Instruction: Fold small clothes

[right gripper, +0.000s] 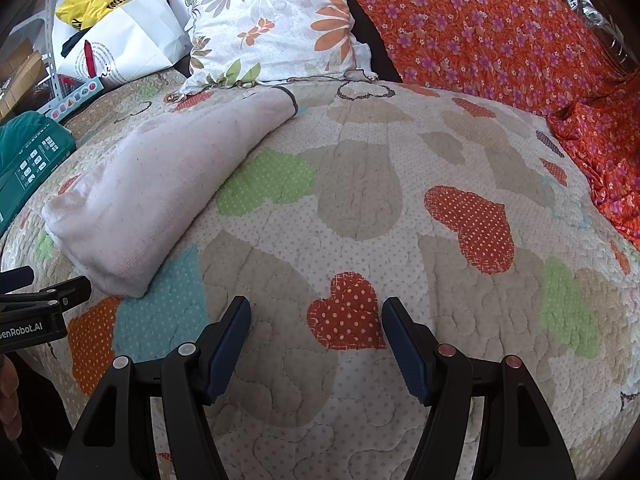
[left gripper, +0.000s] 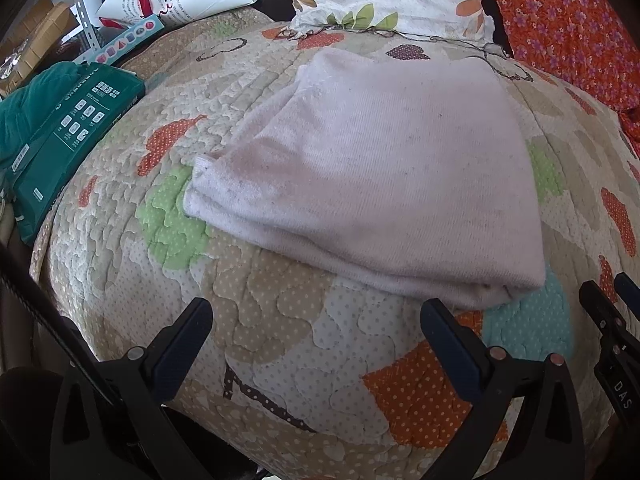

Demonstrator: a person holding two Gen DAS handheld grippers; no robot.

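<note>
A heart-patterned quilt [right gripper: 360,184] fills both views and its edges run out of frame, so what it covers cannot be seen. Behind it an orange floral cloth [right gripper: 500,32] is cut off at the right, and a floral pillow [right gripper: 276,24] leans at the far edge. On the quilt's left half lies the folded white garment [left gripper: 372,168], a flat layered bundle whose kind is hard to tell; a dark trimmed edge shows at its far end in the right wrist view. At the far left a green box [left gripper: 68,136] rests half out of frame, its small white print too fine to read, and a white paper bag [right gripper: 128,44] carries tiny unreadable text, with a yellow bag [right gripper: 90,4] behind it. The left gripper [left gripper: 316,344] is spread wide just short of the garment's near edge, gripping nothing; its side reads "enRobot.AI" in the right wrist view. The right gripper [right gripper: 316,344] is also parted wide over a red heart patch, holding nothing; "DAS" shows on it in the left wrist view.
</note>
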